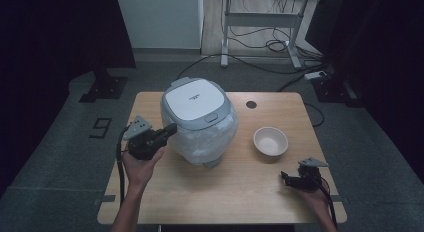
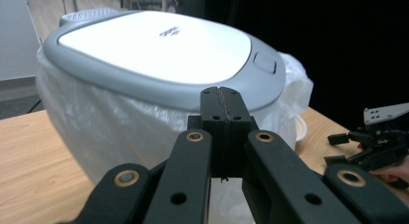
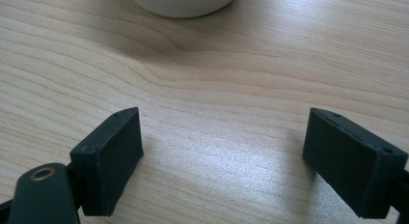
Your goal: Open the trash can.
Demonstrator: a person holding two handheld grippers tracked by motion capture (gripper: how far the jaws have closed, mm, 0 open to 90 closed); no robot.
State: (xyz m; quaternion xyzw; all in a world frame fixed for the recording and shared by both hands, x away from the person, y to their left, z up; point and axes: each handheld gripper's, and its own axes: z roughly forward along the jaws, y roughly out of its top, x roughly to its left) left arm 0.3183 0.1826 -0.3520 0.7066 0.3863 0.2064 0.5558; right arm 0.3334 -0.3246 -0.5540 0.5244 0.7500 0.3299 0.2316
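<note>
The table (image 1: 240,187) is pale wood with a visible grain and a smooth, faintly sheened finish. The cooker (image 1: 199,119) has a smooth white plastic lid panel in a matt grey plastic rim; thin, crinkled, translucent plastic film wraps its body. The bowl (image 1: 270,141) looks smooth and cream-white. Both grippers (image 2: 223,96) (image 3: 224,151) are matt black plastic, slightly rough, with brass-coloured metal pivots.

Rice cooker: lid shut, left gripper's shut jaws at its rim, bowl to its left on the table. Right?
Not quite. In the high view the bowl sits to the right of the rice cooker, not left. The lid is shut, and the left gripper is shut at its rim.
</note>
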